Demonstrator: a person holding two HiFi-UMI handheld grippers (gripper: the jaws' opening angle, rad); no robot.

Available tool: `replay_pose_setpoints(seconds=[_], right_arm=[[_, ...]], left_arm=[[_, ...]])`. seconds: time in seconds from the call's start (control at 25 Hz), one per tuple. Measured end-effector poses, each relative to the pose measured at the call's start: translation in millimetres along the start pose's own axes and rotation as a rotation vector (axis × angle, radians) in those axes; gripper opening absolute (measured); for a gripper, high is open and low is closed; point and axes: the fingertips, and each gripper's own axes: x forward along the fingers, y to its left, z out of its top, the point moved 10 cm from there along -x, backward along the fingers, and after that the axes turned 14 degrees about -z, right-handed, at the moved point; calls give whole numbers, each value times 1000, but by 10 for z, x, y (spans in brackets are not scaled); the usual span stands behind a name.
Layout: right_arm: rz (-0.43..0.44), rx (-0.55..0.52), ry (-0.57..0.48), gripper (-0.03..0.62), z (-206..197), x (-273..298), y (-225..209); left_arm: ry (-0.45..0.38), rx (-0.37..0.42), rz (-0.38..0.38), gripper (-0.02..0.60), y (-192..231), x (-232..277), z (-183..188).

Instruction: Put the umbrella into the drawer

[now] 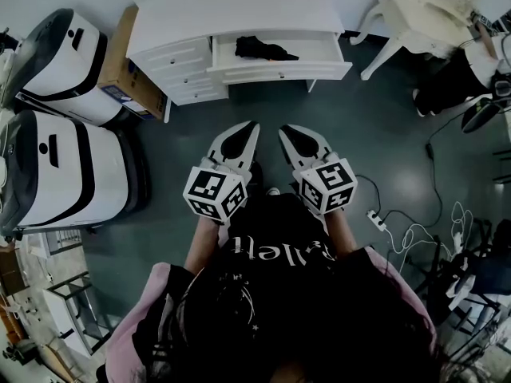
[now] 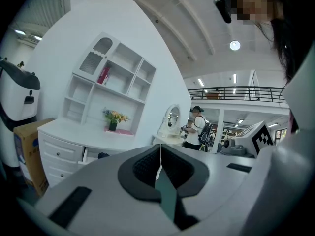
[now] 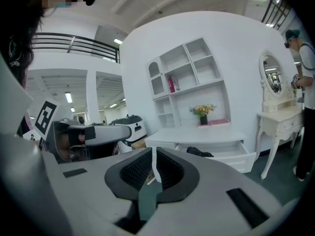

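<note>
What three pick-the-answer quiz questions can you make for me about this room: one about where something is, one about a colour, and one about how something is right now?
1. Where is the black umbrella?
A. on top of the desk
B. in the open drawer
C. in the left gripper

2. What colour is the desk?
A. white
B. brown
C. green

3. How are the right gripper's jaws?
A. wide apart
B. shut, with nothing between them
C. shut on the umbrella

Answers:
1. B: the head view shows the umbrella lying inside the pulled-out drawer.
2. A: the desk's top and drawer fronts are all white.
3. B: the right gripper view shows the jaws meeting with nothing between them.
</note>
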Motion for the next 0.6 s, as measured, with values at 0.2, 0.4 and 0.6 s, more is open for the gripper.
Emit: replay_pose_setpoints(seconds=[0.2, 0.4, 0.6], right_arm=[[2, -3, -2, 60, -10, -59, 17], [0, -3, -1, 60, -29, -93, 29], [-1, -6, -1, 60, -36, -153, -9]], left_arm=[[0, 1, 3, 17, -47, -45, -15], [5, 7, -1, 17, -77, -49, -10], [13, 10, -9, 17, -151, -5, -20]])
